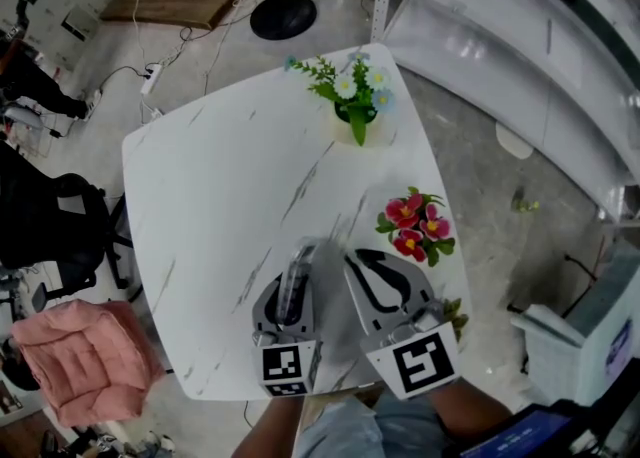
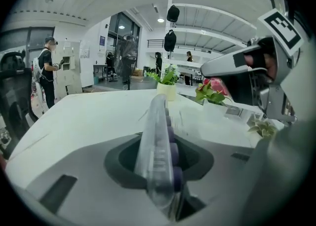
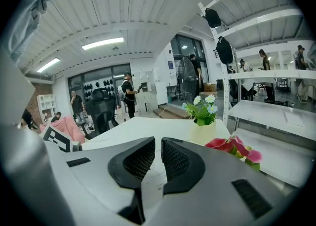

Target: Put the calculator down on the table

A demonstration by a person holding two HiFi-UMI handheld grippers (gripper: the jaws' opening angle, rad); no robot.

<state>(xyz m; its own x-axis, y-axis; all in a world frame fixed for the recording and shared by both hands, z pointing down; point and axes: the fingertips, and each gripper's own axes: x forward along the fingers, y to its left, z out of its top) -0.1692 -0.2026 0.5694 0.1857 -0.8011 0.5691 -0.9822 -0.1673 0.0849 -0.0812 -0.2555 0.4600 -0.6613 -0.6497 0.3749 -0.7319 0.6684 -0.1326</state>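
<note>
- Calculator (image 2: 157, 136): a clear-cased unit with purple keys, held on edge above the near part of the white marbled table (image 1: 220, 176). It is not yet set down. You cannot tell from these views whether its lower edge touches the top, since the gripper body hides the underside.
- Left gripper (image 1: 297, 264): its jaws are pinched on the calculator's two flat faces, the keys turned to your right, and it is tilted downward.
- Right gripper (image 3: 158, 148): it is just to the right of the calculator. Its ribbed black pads are drawn nearly together with a narrow slit between them and nothing in it. It takes no part in the hold.
- Pink flowers (image 1: 415, 226): they stand beyond the calculator and to its right, near the table's edge.
- Small green plant (image 2: 261, 129): it sits to the right of the calculator, past the right gripper.
- Pot of white and blue flowers (image 1: 358, 106): it is well beyond the calculator, at the far side of the table.
- Pink cushioned seat (image 1: 85, 356): it is on the floor, well to the left of the calculator.
- Step in hand, as judged: you are lowering the calculator to the table, late in the task.
- Next move, as judged: roll the calculator towards flat, keys up, over the bare marble ahead of it. Rest it fully before you spread the jaws, because an edge-on release may let it topple or slide.
</note>
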